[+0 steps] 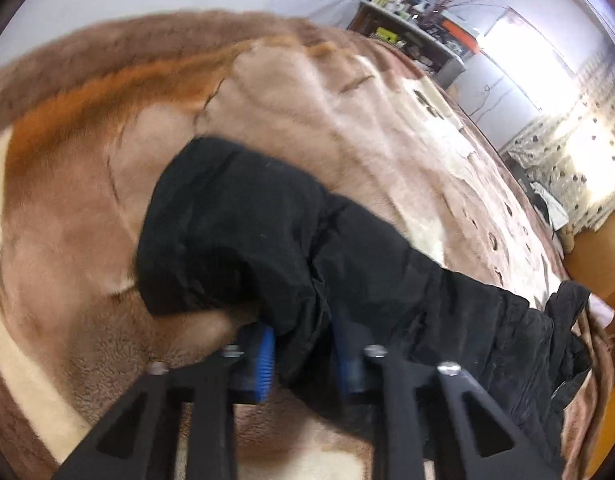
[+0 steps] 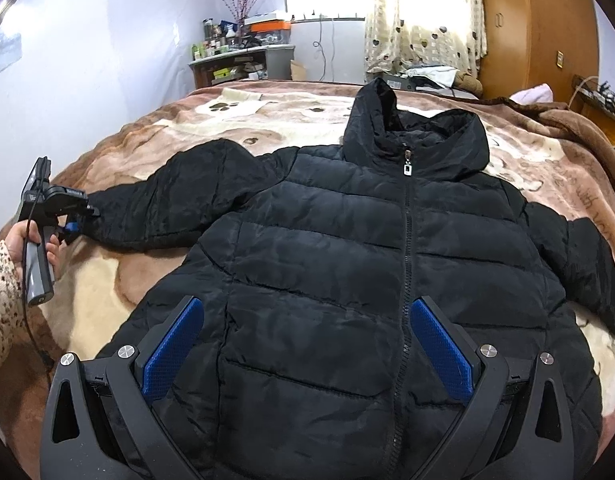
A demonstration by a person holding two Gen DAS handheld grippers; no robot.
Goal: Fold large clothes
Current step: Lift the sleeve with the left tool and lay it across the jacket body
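The black puffer jacket (image 2: 347,264) lies face up and zipped on the bed, over a brown plush blanket (image 2: 155,136). Its hood (image 2: 411,136) points to the far side of the bed and its hem lies nearest the right gripper (image 2: 307,344). Both sleeves are spread sideways, so the garment's widest span runs across the right wrist view, at right angles to the zipper line (image 2: 407,240).

The left gripper (image 1: 303,360) is at the outer end of the left-hand sleeve (image 2: 159,204). Its blue pads (image 1: 267,360) stand narrow with black sleeve fabric bunched between them, so it holds the cuff end. The left wrist view is motion-blurred, so how deep the bite goes cannot be told. From this gripper the sleeve's long axis runs away and to the right, toward the jacket body. In the right wrist view, a hand (image 2: 27,244) in a patterned cuff holds this tool at the left edge, well apart from the torso panel.

The right gripper hangs above the lower front of the jacket with its jaws wide, one pad on each side of the panel left of the zipper, and it grips nothing. Contact with the fabric cannot be confirmed.

Judgement: the next move is most likely to carry the held cuff along the sleeve axis, inward across the chest. The left gripper is the nearer one for that fold.
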